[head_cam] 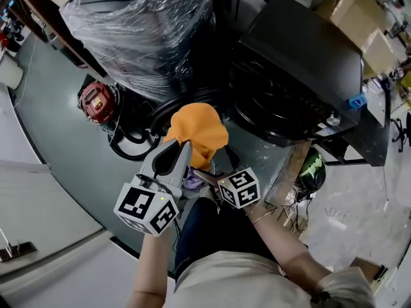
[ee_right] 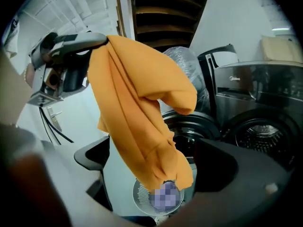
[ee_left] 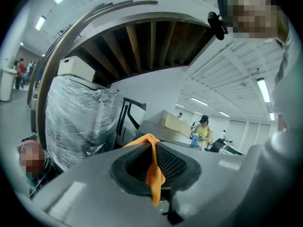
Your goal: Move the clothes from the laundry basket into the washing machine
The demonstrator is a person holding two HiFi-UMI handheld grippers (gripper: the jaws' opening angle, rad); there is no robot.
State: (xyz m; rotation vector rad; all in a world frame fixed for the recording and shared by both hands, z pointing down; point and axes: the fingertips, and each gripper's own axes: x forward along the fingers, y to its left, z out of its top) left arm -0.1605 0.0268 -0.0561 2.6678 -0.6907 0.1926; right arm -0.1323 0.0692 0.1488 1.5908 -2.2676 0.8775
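One limp orange fabric garment (head_cam: pixel 196 133) hangs pinched in the left gripper (ee_left: pixel 154 173) just beside the dark front-loading washing machine (head_cam: pixel 302 63), the right gripper (head_cam: pixel 204 176) spread empty, so I'd carry its trailing end fully inside that machine before releasing.

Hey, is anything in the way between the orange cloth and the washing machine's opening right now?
Nothing visible. The orange cloth hangs from the shut left hand-held gripper, and the washing machine stands just beyond it with no object before its round port. Whether its door is open I can't tell.
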